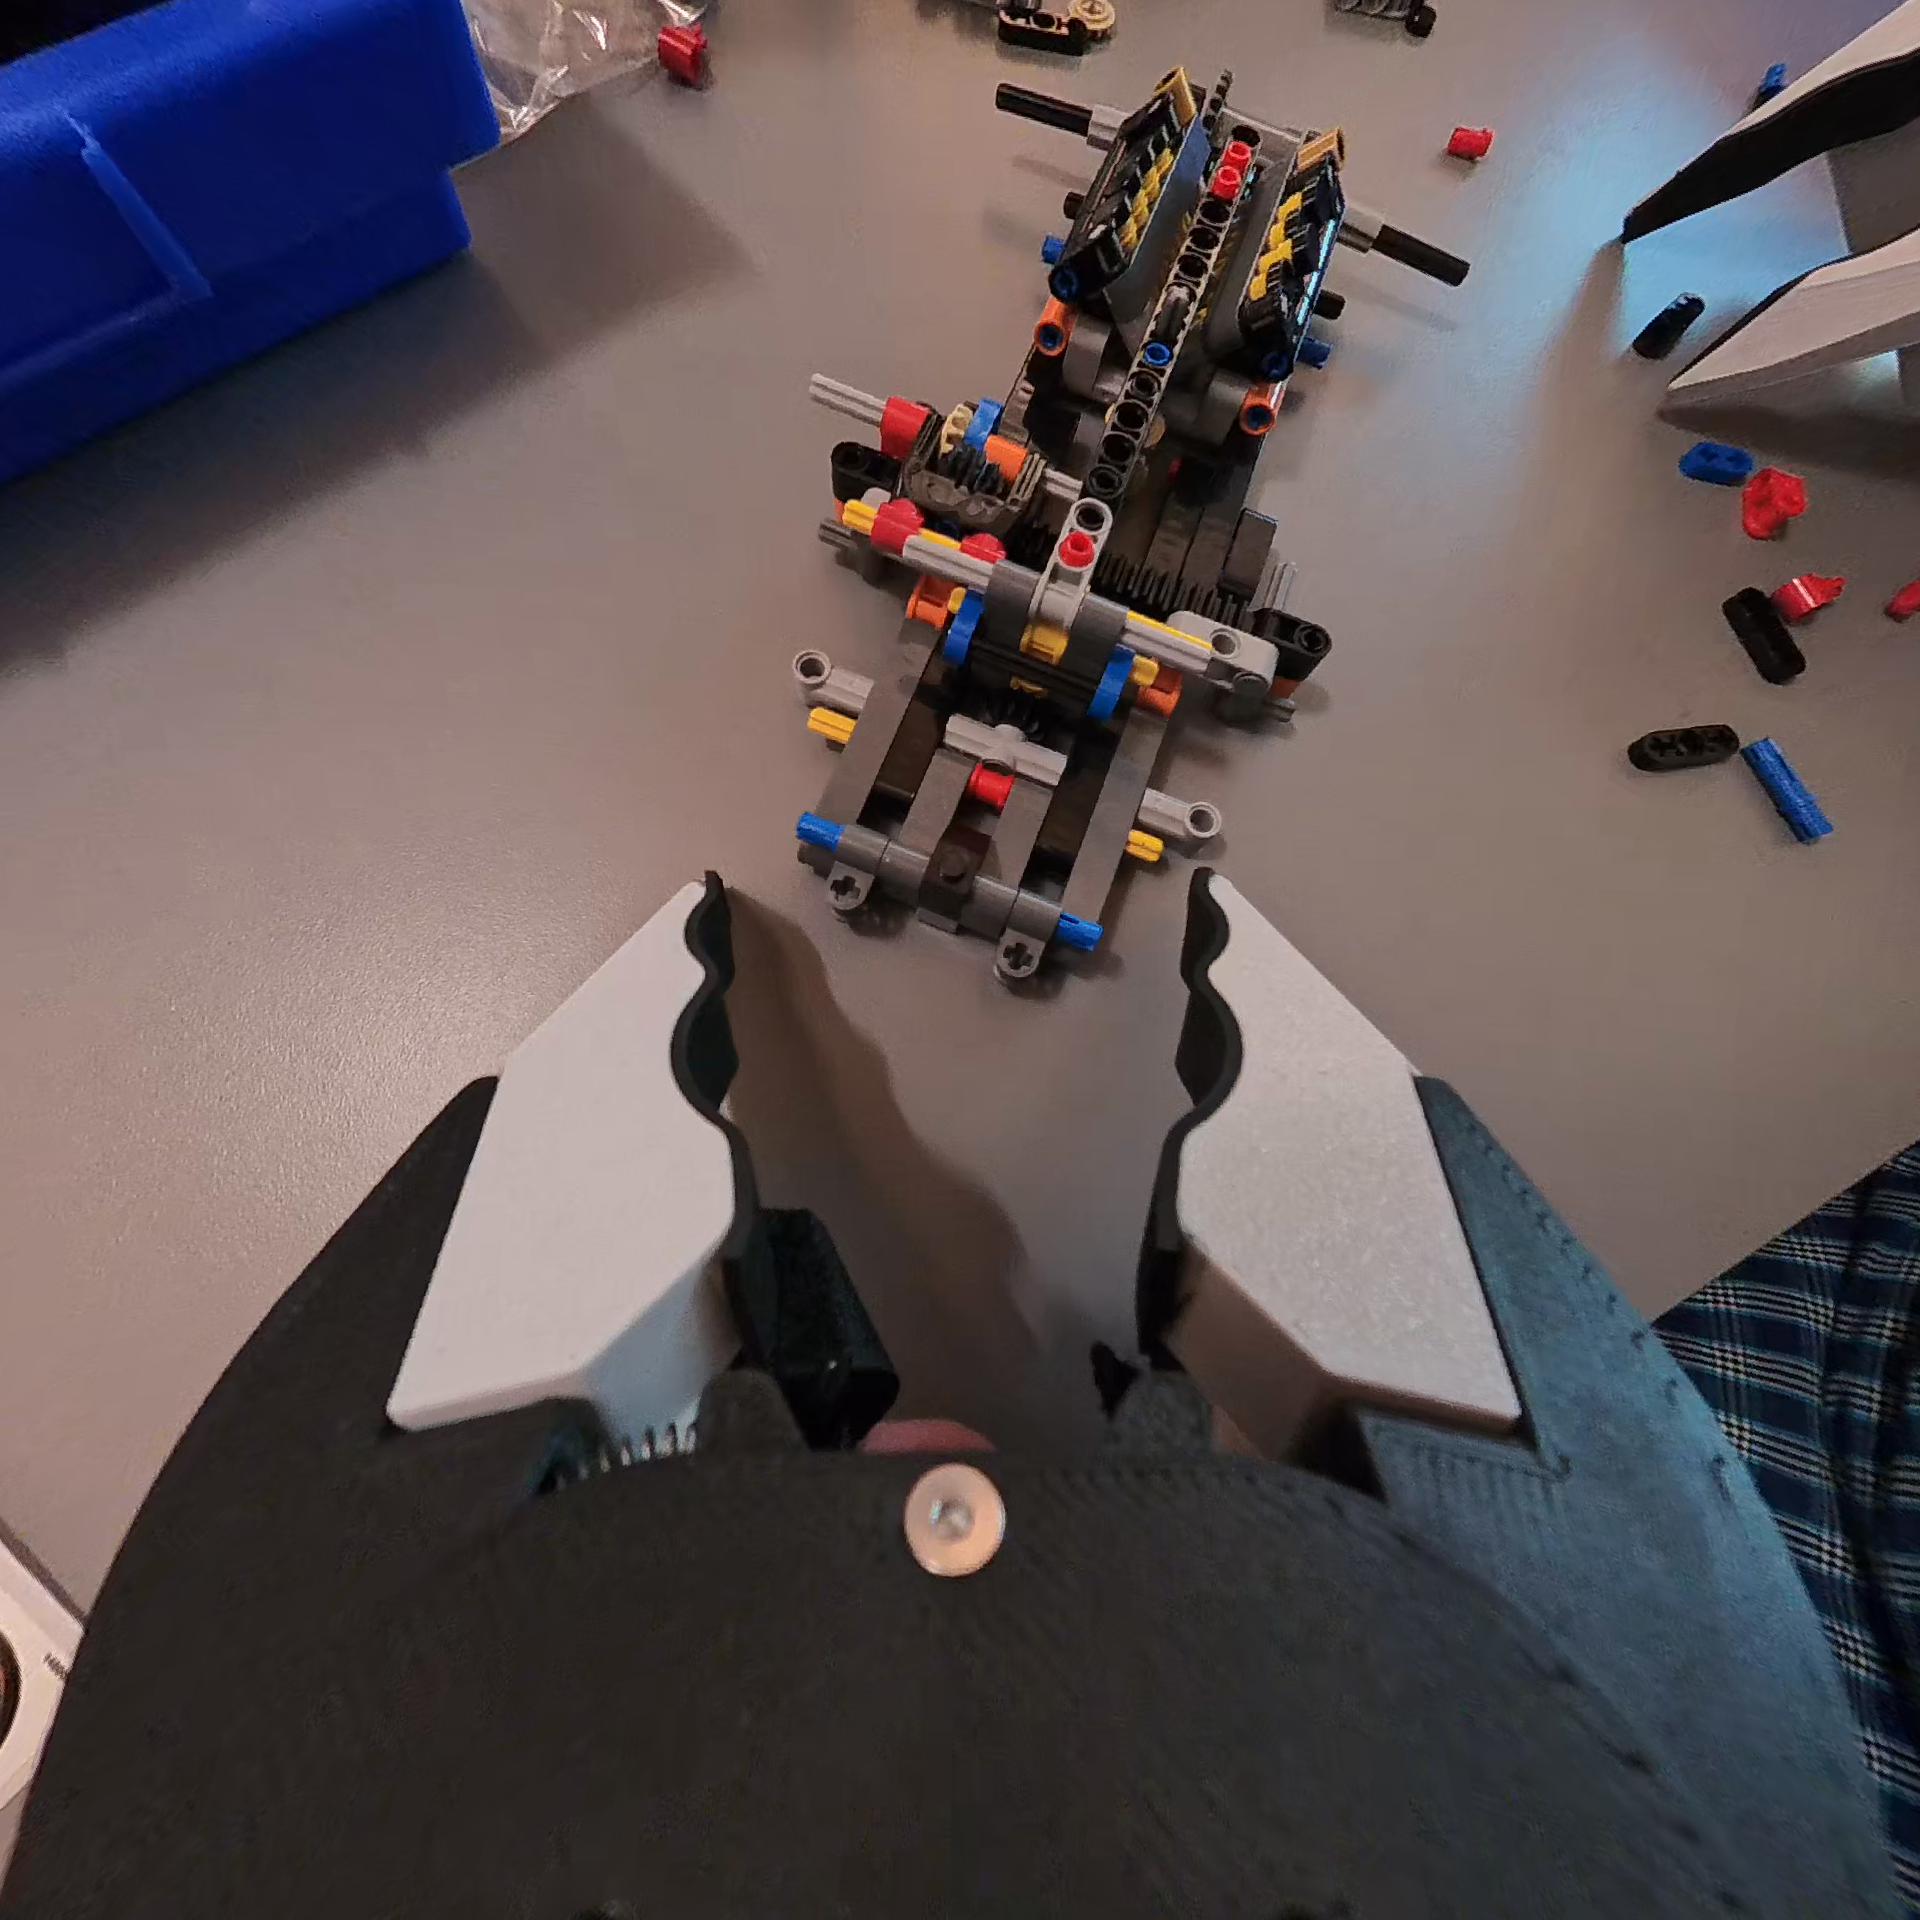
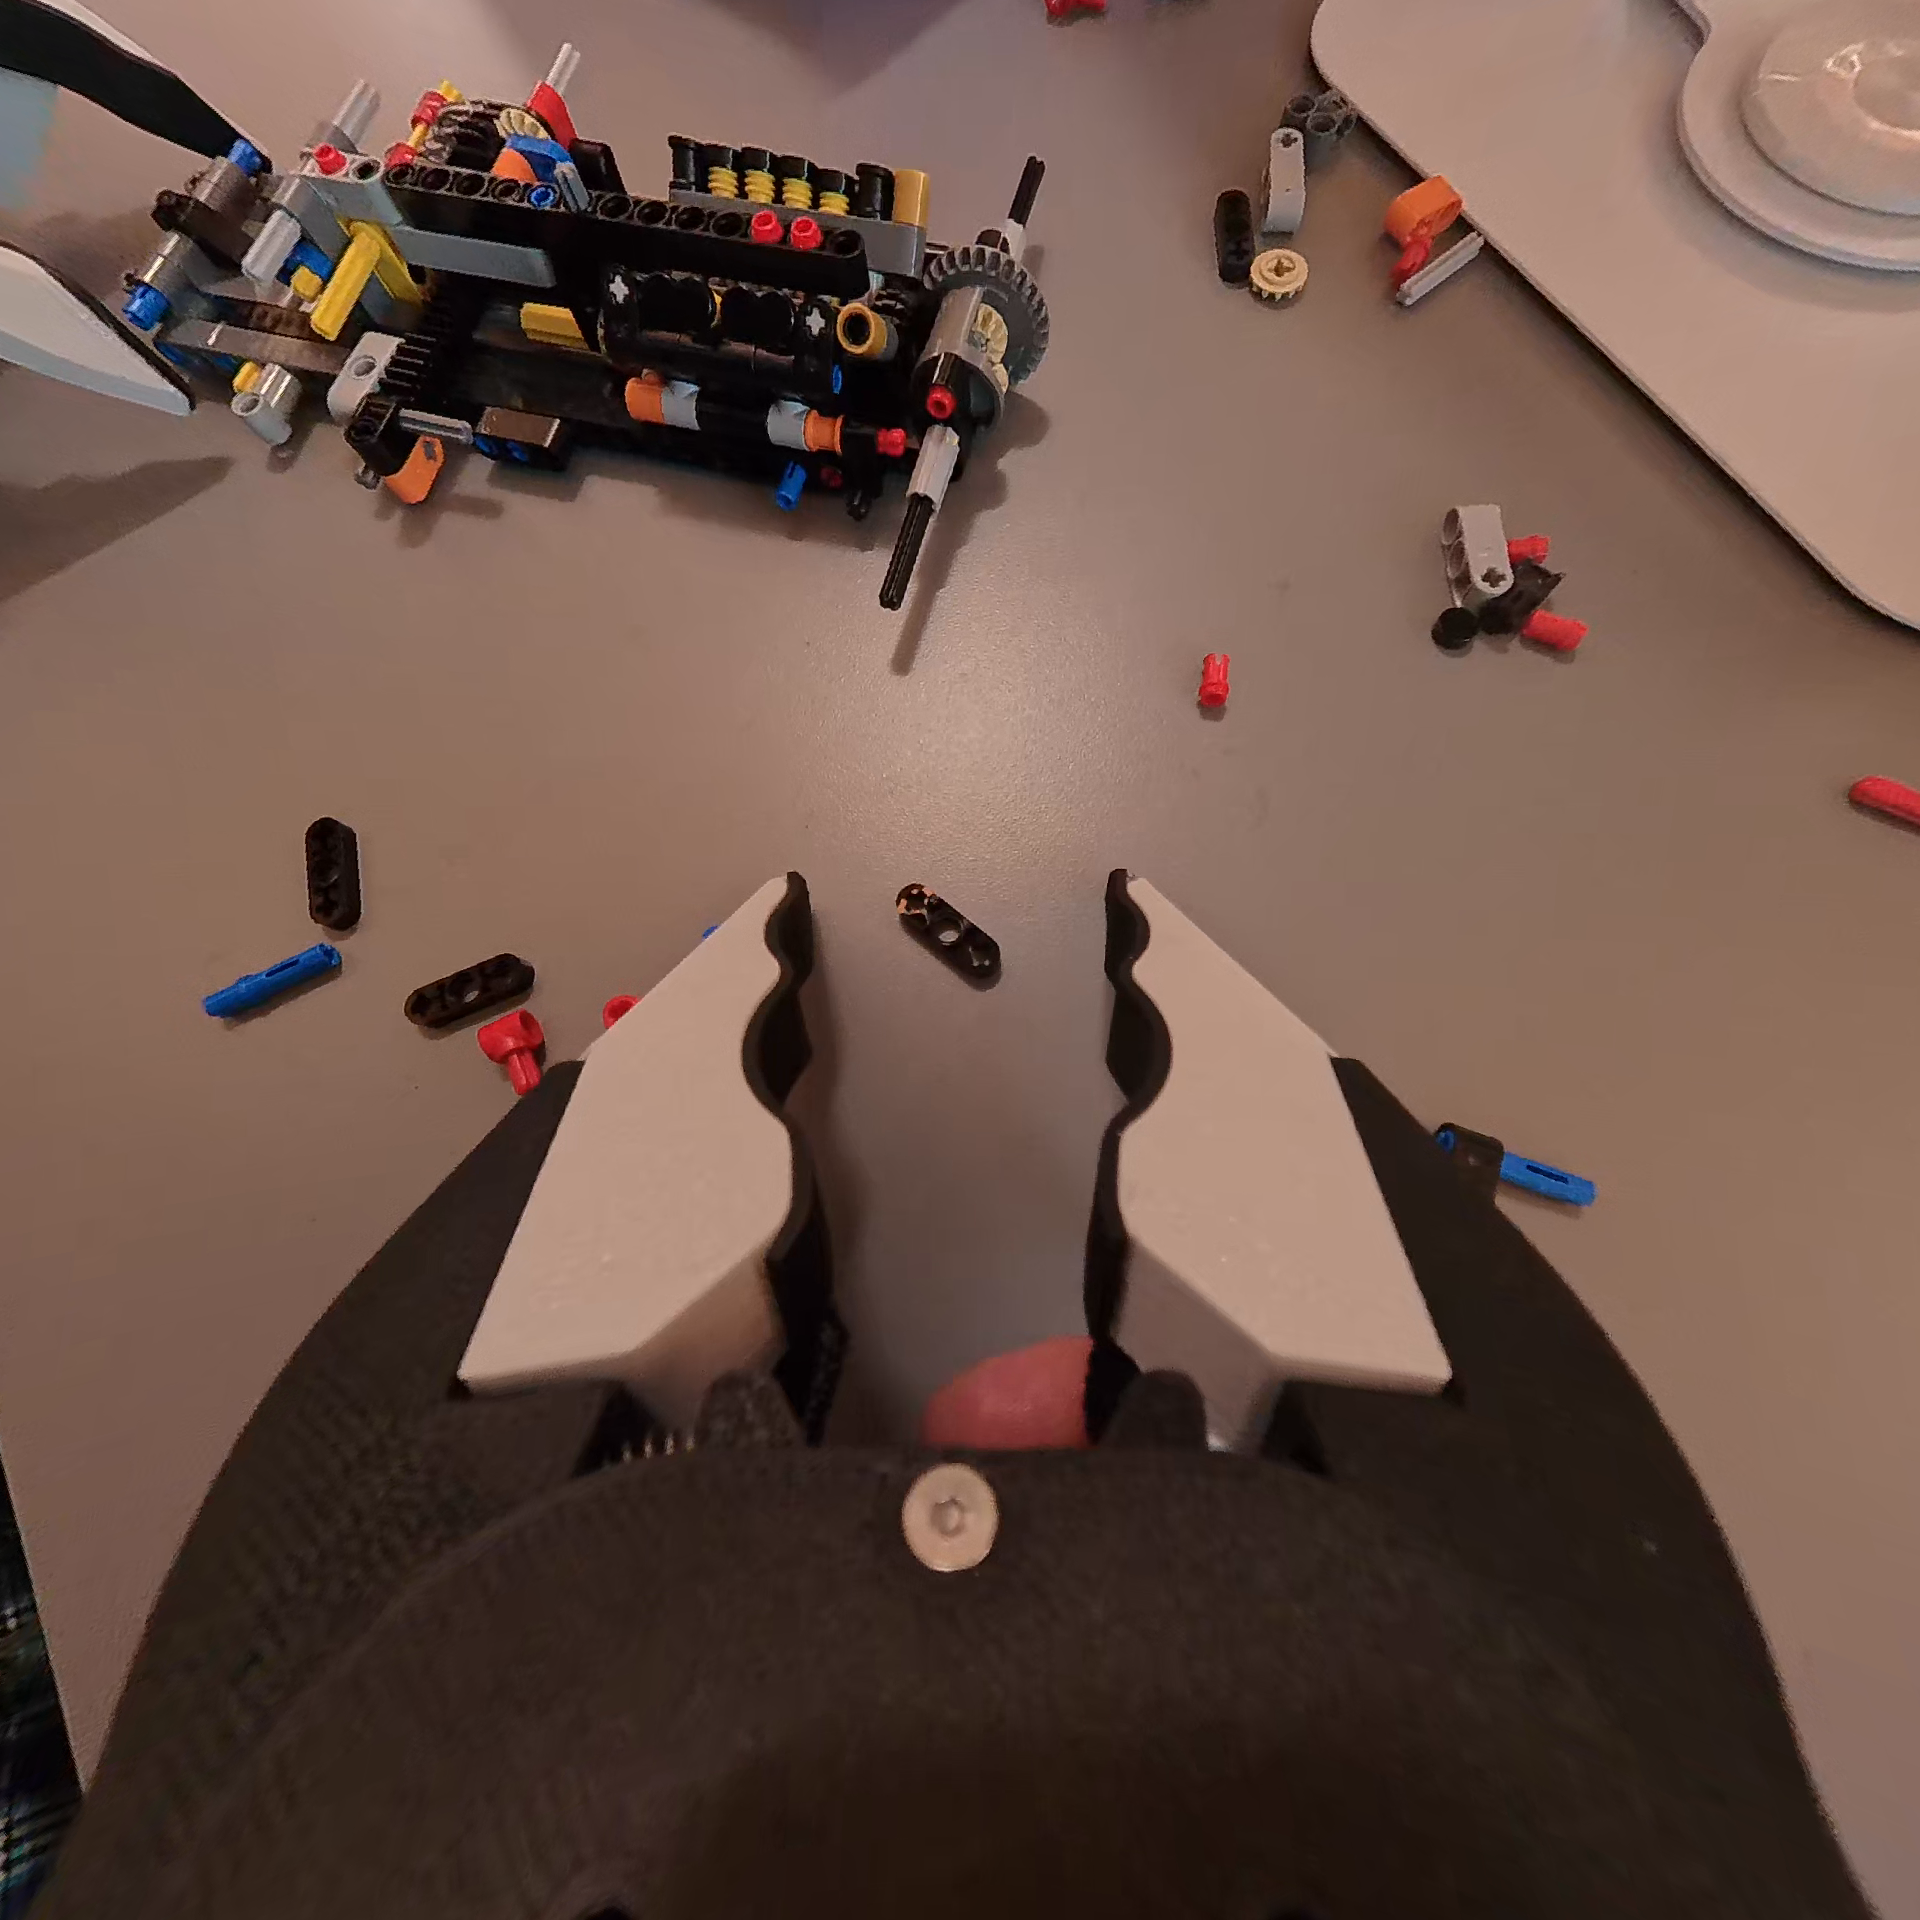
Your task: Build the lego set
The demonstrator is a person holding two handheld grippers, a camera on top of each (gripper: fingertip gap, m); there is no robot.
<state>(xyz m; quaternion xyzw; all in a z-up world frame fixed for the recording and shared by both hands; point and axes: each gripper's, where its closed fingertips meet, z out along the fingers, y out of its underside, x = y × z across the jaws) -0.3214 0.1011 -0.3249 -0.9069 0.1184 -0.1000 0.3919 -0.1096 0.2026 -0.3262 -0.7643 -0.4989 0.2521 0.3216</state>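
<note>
The part-built lego chassis (image 1: 1081, 540) lies on the grey table, long and dark with yellow, red, blue and orange parts. My left gripper (image 1: 956, 883) is open and empty, its fingertips on either side of the chassis's near end. In the right wrist view the chassis (image 2: 623, 291) lies at the upper left with the left gripper (image 2: 213, 275) straddling its end. My right gripper (image 2: 956, 883) is open and empty. A short black beam (image 2: 948, 933) lies on the table between its fingertips. The right gripper (image 1: 1652, 312) also shows in the left wrist view, with that beam (image 1: 1668, 324) between its fingers.
A blue bin (image 1: 208, 208) and a clear plastic bag (image 1: 561, 52) sit at the far left. Loose black, red and blue pieces (image 1: 1766, 623) lie right of the chassis. More pieces (image 2: 470, 990) (image 2: 1501, 577) are scattered around the right gripper. A grey board (image 2: 1558, 260) lies at the upper right.
</note>
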